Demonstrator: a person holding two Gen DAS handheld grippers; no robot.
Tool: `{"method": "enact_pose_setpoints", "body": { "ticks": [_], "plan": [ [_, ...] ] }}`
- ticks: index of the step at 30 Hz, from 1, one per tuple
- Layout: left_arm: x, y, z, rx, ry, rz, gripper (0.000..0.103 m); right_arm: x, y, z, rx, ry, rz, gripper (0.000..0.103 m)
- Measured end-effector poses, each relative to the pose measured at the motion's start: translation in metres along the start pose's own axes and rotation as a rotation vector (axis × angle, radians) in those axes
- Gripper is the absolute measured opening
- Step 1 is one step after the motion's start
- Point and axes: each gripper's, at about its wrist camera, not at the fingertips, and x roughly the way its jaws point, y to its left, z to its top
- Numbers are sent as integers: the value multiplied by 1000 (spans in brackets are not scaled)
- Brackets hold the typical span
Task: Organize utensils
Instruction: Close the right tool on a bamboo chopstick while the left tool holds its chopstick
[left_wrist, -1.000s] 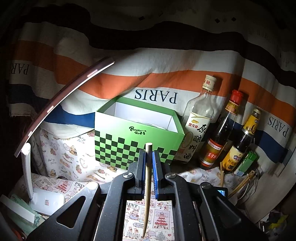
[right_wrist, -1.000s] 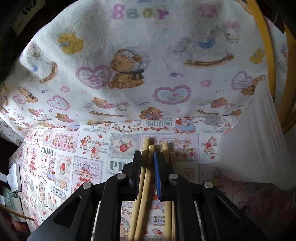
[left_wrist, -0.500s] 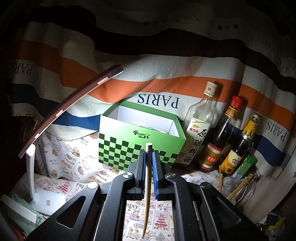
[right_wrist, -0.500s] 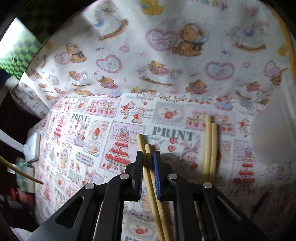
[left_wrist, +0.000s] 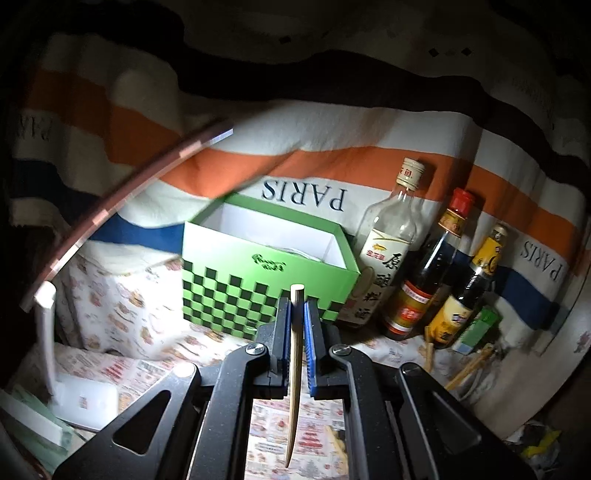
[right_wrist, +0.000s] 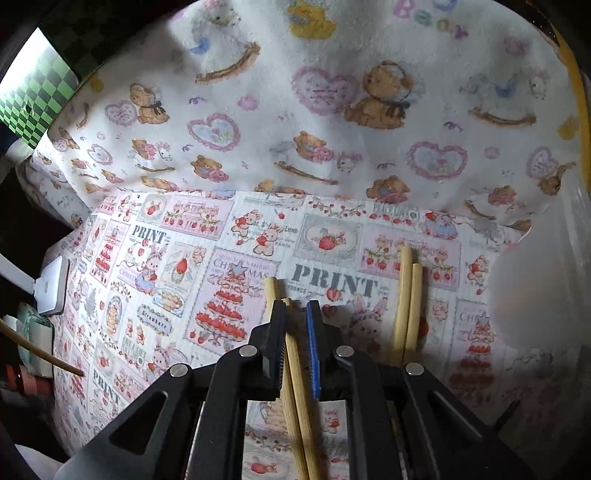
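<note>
My left gripper (left_wrist: 297, 306) is shut on a single bamboo chopstick (left_wrist: 294, 373). It stands upright between the pads, thin end down, in front of the green checkered box (left_wrist: 258, 291), which is open at the top. My right gripper (right_wrist: 295, 310) points steeply down at the printed cloth (right_wrist: 221, 240). It is shut on a pair of chopsticks (right_wrist: 295, 391) that slant up to the left past the black pad. A second loose pair (right_wrist: 406, 302) lies on the cloth to its right. The thin end of the left chopstick (right_wrist: 44, 356) shows at the left edge.
Three sauce bottles (left_wrist: 417, 295) stand right of the box against a striped PARIS cloth, with more chopsticks (left_wrist: 469, 365) and a small green carton beside them. A desk lamp (left_wrist: 48, 332) arches over the left side. A white plastic bag (right_wrist: 535, 295) lies at the right.
My right gripper has slid left over the cloth and rolled, carrying its pair of chopsticks; the loose pair now lies farther right. The left gripper has stayed put.
</note>
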Motion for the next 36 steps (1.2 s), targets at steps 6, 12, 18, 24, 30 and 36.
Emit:
{"method": "enact_pose_setpoints", "body": {
  "ticks": [6, 12, 18, 24, 30, 36],
  "plan": [
    [-1, -3, 1, 14, -8, 20, 6, 1, -16, 1, 16, 6, -38, 12],
    [3, -4, 0, 18, 1, 30, 6, -11, -6, -3, -50, 0, 32, 12],
    [2, -2, 1, 19, -3, 29, 6, -5, 9, -6, -87, 21, 3, 12],
    [1, -2, 1, 18, 0, 28, 6, -6, 2, -5, -73, 16, -24, 12],
    [1, -2, 1, 19, 0, 29, 6, -8, -8, -9, -98, 38, -18, 12],
    [1, -2, 1, 17, 5, 29, 6, -8, -7, -6, -101, 36, -56, 13]
  ]
}}
